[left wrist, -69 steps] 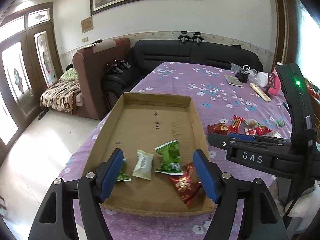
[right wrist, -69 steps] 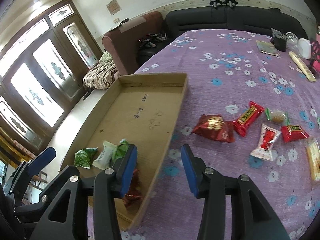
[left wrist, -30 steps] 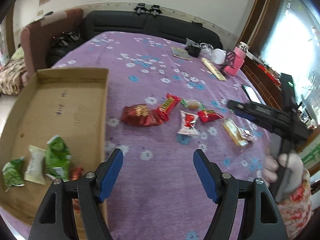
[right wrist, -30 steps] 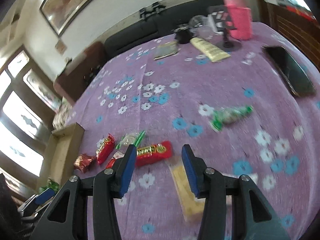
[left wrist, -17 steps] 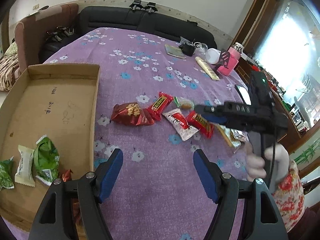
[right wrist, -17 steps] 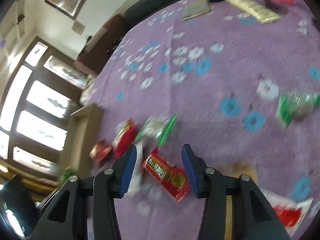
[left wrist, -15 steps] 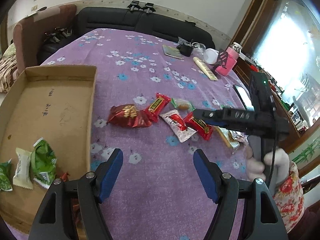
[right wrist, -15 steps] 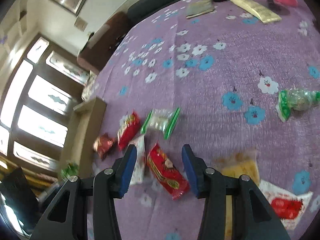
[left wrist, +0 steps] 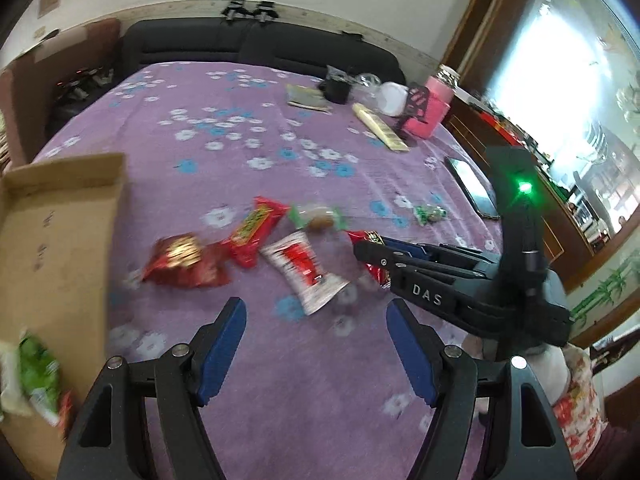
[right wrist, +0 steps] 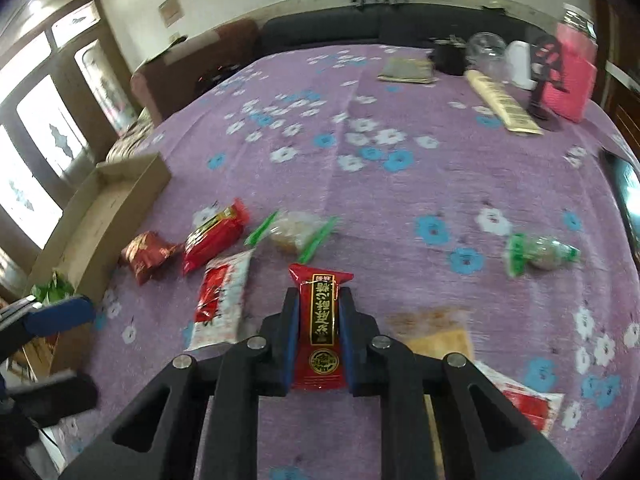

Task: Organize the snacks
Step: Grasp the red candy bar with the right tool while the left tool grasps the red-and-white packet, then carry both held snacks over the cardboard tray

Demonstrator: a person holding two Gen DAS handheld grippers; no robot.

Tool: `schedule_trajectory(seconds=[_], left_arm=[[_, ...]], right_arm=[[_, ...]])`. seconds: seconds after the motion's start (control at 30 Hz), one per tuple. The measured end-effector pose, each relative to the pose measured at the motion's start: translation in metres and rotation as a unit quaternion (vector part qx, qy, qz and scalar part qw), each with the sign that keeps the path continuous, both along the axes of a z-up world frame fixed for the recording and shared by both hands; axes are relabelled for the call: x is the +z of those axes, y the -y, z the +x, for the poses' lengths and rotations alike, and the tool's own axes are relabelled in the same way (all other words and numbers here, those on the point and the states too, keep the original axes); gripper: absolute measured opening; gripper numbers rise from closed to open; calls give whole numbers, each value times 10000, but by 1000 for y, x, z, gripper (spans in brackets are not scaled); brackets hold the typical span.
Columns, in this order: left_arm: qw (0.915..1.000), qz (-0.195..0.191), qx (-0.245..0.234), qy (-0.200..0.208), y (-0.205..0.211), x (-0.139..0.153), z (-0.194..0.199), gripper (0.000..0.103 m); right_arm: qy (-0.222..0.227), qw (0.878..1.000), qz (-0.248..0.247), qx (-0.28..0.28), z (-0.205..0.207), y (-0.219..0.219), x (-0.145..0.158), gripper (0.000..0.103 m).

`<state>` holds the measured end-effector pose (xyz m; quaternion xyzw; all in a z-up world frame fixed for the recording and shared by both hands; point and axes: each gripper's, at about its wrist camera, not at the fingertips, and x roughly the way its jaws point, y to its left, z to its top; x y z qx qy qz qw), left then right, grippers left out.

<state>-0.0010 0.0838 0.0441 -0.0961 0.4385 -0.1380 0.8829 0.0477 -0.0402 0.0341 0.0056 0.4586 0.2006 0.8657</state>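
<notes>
My right gripper (right wrist: 319,300) is shut on a red snack bar with a black and gold label (right wrist: 322,324), held between its blue pads. In the left wrist view the right gripper (left wrist: 372,254) lies low over the purple cloth with the red bar (left wrist: 370,238) at its tip. My left gripper (left wrist: 316,332) is open and empty above the cloth. Loose snacks lie ahead: a crinkled red packet (left wrist: 182,260), a long red bar (left wrist: 256,230), a white and red packet (left wrist: 308,270), a green-ended clear packet (left wrist: 318,218). The cardboard tray (left wrist: 52,232) at left holds green packets (left wrist: 34,372).
A small green-ended sweet (right wrist: 540,254) and a yellow packet (right wrist: 436,336) lie right of the held bar. A phone (left wrist: 472,186), pink bottle (left wrist: 434,108), black pouch (left wrist: 338,88) and long cream packet (left wrist: 380,132) sit at the far right. A black sofa (left wrist: 260,48) stands behind the table.
The right gripper has dropped onto the red bar and shut on it; it was open above the snacks half a second ago. The left gripper has swung further right, away from the tray.
</notes>
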Motion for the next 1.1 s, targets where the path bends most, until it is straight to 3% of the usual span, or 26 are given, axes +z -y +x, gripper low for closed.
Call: schedule_trajectory(seconds=[0.13, 0.3, 0.4, 0.43, 0.47, 0.8, 1.1], left_arm=[[9997, 42, -47, -256, 16, -19, 30, 76], [9988, 233, 110, -424, 21, -37, 56, 69], [9985, 447, 26, -321, 26, -41, 58, 43], [9981, 551, 12, -257, 27, -41, 57, 30], [9982, 535, -24, -268, 27, -42, 56, 25], [9997, 179, 146, -42, 9, -27, 36, 23], [9994, 127, 191, 254, -1, -2, 8, 23]], right_arm=[[16, 9998, 128, -164, 2, 10, 3, 17], [-18, 9993, 177, -334, 6, 17, 3, 17], [97, 9993, 78, -361, 4, 15, 7, 17], [160, 9992, 28, -377, 2, 14, 9, 17], [211, 9990, -7, -392, 1, 14, 11, 17], [790, 9942, -306, -662, -11, 15, 34, 17], [1173, 9883, -694, -690, -23, 3, 39, 17]])
